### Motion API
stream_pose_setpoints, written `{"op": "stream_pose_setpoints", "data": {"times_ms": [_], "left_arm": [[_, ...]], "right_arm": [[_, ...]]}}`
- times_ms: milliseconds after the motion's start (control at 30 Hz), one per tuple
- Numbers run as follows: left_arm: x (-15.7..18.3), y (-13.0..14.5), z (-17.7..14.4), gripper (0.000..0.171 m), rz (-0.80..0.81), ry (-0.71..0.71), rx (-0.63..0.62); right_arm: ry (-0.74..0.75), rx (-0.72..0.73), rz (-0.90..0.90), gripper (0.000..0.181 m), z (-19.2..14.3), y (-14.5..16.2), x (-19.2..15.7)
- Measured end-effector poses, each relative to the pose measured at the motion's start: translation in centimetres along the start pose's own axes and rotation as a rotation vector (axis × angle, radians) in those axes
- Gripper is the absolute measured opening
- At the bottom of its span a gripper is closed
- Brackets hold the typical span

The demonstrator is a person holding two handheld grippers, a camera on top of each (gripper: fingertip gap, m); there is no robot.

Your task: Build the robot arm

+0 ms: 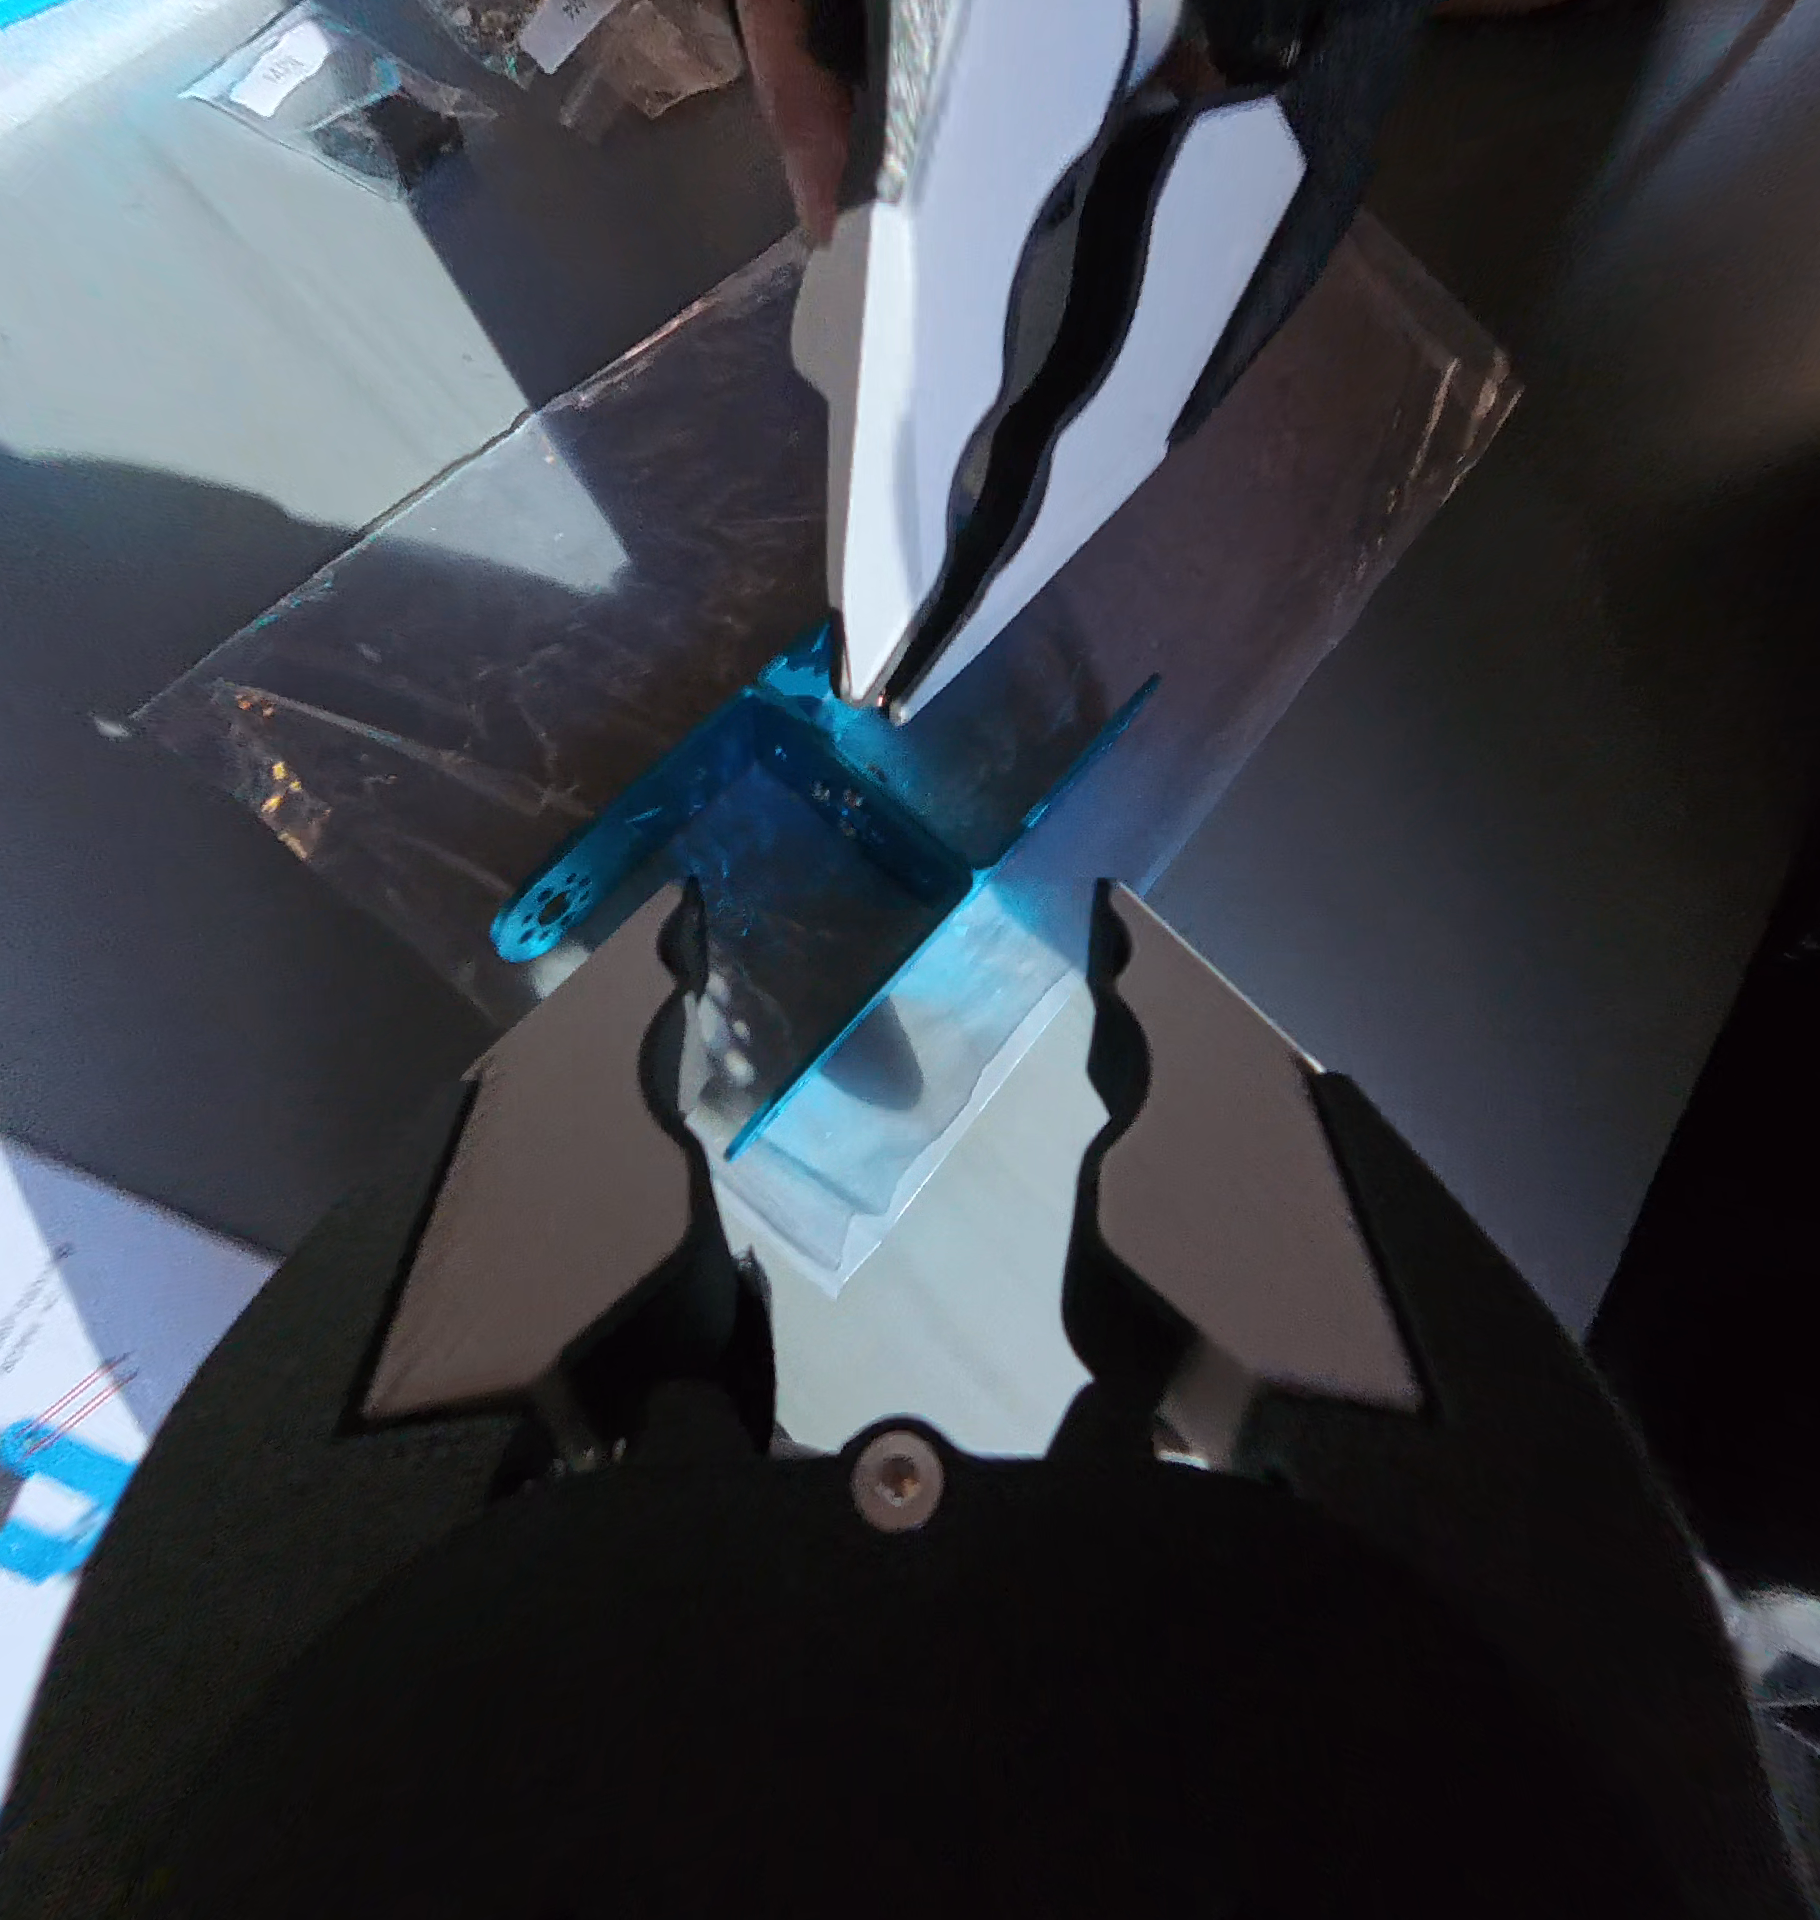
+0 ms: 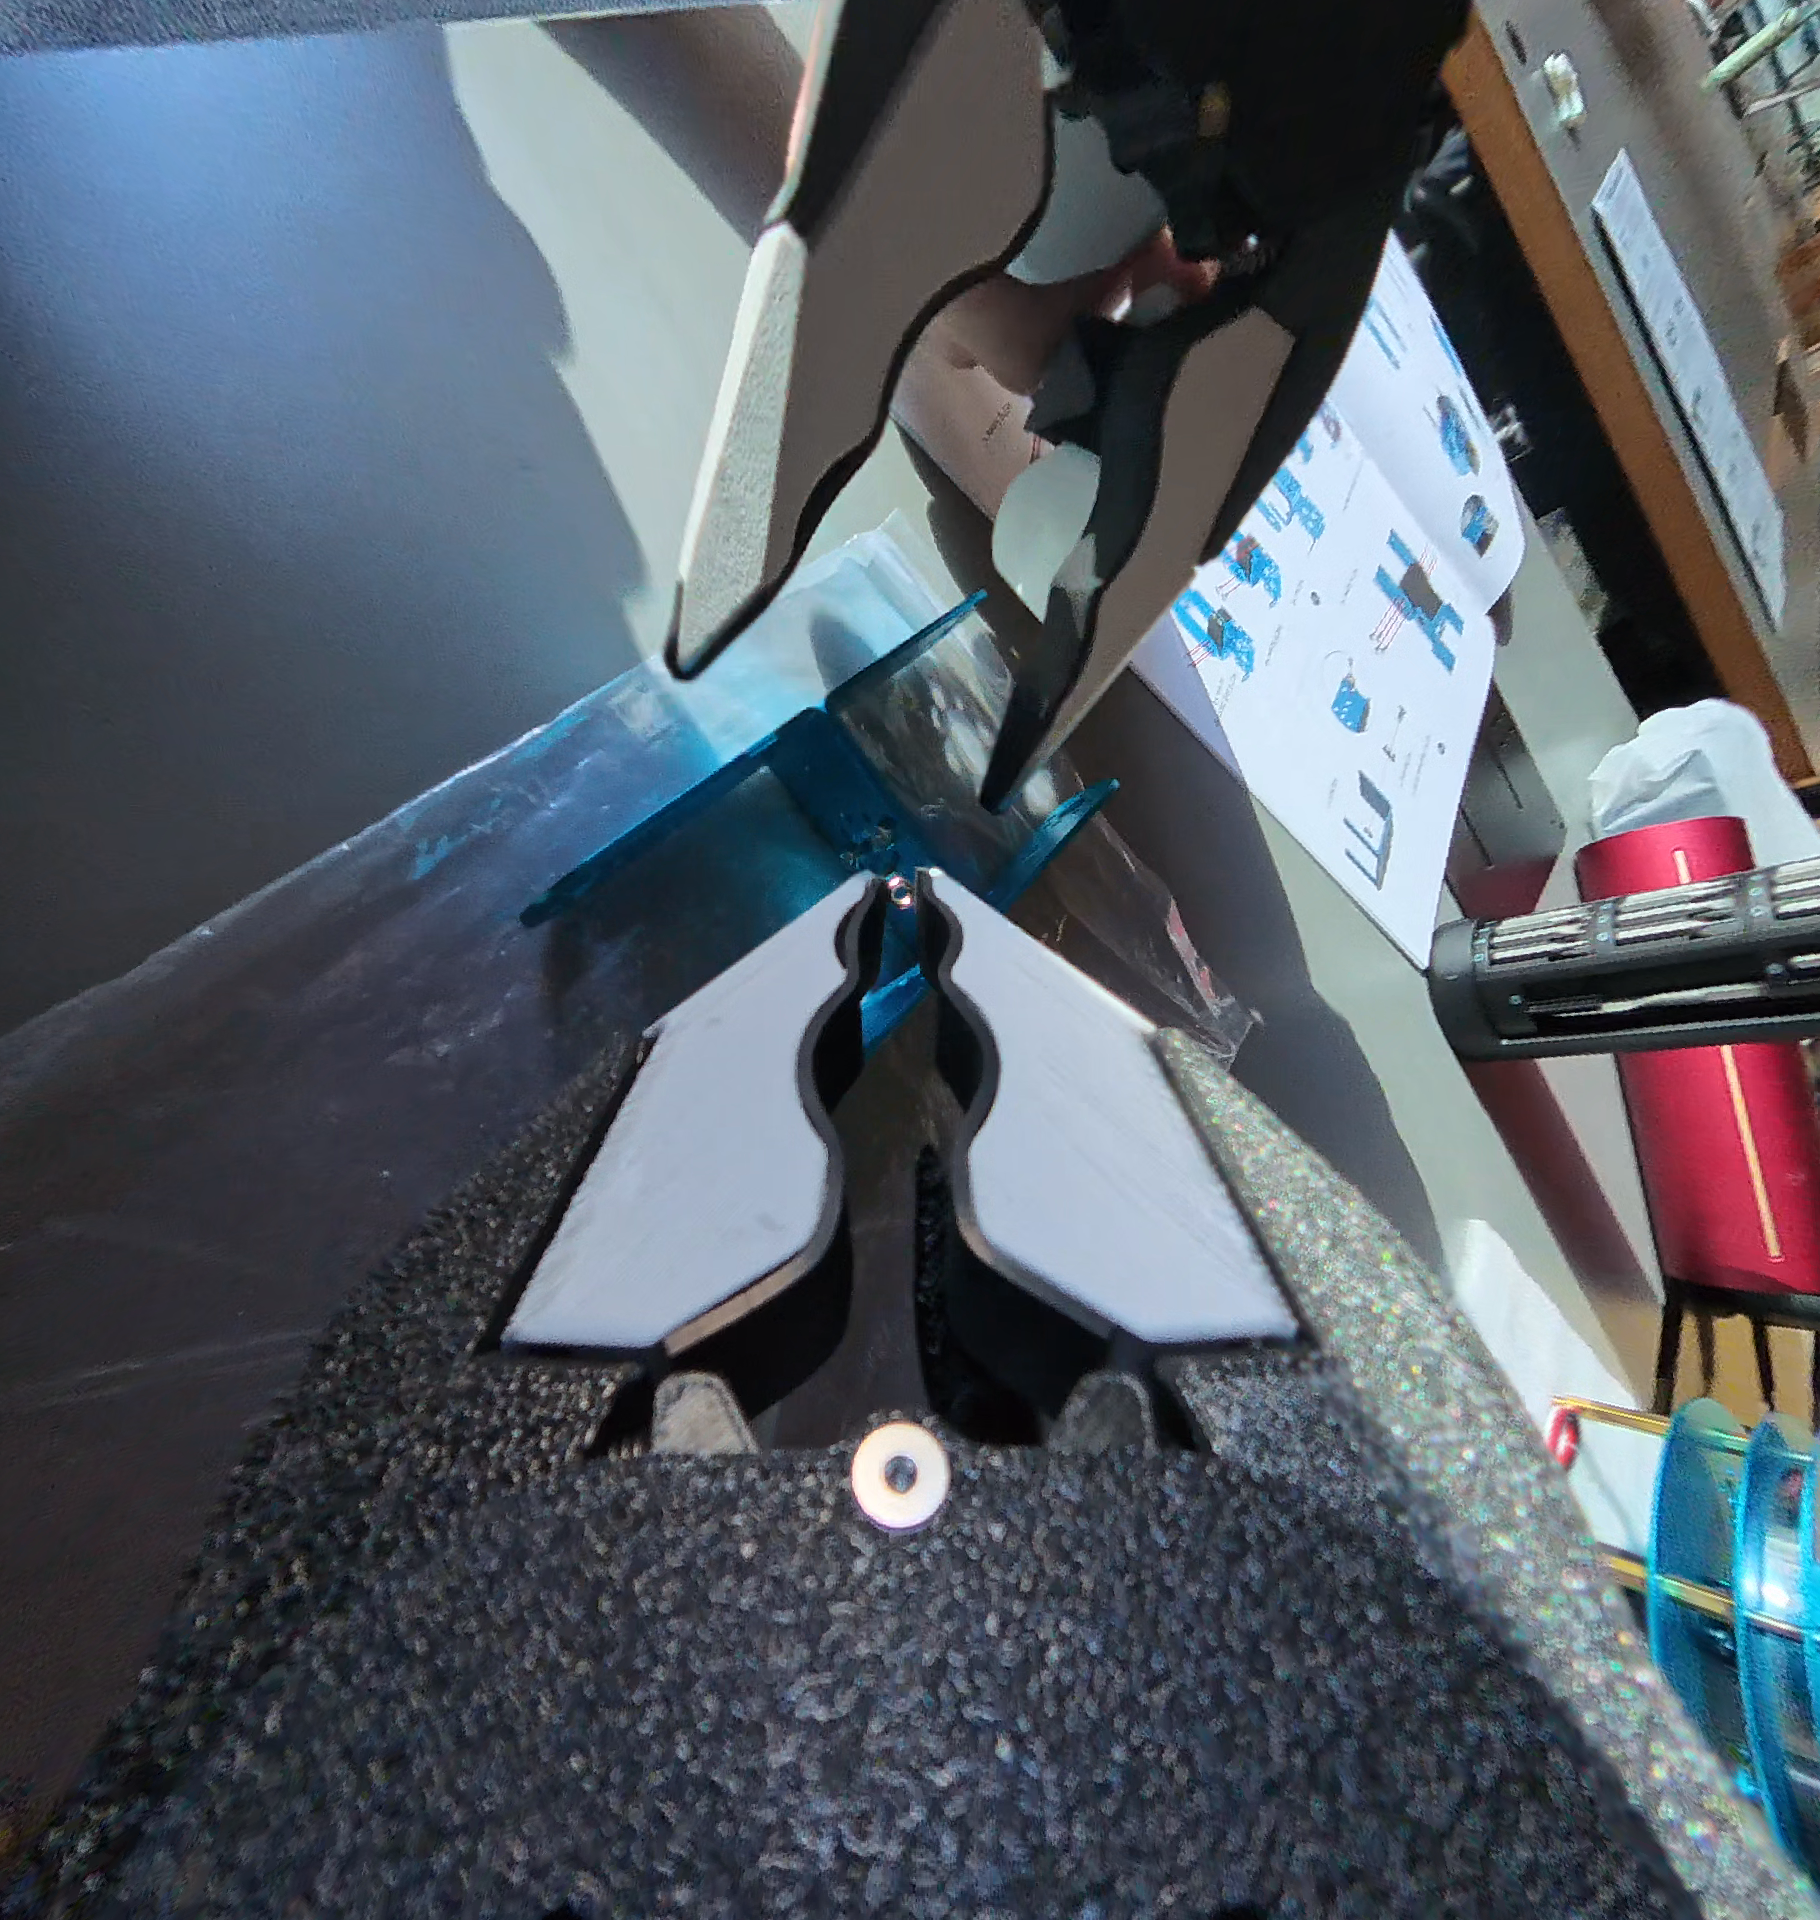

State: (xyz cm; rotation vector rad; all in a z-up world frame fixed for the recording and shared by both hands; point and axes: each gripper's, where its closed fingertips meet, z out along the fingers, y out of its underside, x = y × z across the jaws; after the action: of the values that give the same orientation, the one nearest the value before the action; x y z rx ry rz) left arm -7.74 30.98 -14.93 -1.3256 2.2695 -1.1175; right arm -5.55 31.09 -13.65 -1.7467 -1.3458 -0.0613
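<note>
Barely visible, something tiny (unclear) sits between right gripper [image 2: 898,881] tips.

A blue anodised metal servo bracket [image 1: 833,821], H-shaped with drilled holes, lies on a clear plastic bag [image 1: 532,665] on the dark table [image 1: 1508,831], a tiny screw [image 2: 898,889] at its crosspiece.

The 2 wrist cameras face each other, close and angled down along their fingers; both share the blue metal bracket [image 1: 833,821] [image 2: 833,790] between them.
</note>
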Motion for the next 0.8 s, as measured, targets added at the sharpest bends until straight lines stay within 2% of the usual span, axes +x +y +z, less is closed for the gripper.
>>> {"op": "stream_pose_setpoints", "data": {"times_ms": [67, 300, 633, 700, 800], "left_arm": [[0.5, -0.6, 0.3, 0.078, -0.014, 0.039, 0.036], [1.5, -1.1, 0.7, 0.078, -0.024, 0.062, 0.063], [2.3, -1.5, 0.6, 0.075, -0.023, 0.08, 0.091], [2.6, -2.1, 0.2, 0.074, -0.011, 0.103, 0.127], [2.4, -1.7, 0.2, 0.074, -0.017, 0.106, 0.094]], "right_arm": [[0.023, 0.0, -0.044, 0.005, 0.1, 0.0, -0.3], [0.245, 0.0, -0.241, 0.004, 0.0, -0.4, 0.4], [0.336, 0.092, -0.361, 0.005, -0.2, -0.9, 0.0], [0.334, 0.094, -0.377, 0.004, -0.3, -0.9, -0.2], [0.32, 0.09, -0.353, 0.005, -0.1, -0.5, -0.4]]}}
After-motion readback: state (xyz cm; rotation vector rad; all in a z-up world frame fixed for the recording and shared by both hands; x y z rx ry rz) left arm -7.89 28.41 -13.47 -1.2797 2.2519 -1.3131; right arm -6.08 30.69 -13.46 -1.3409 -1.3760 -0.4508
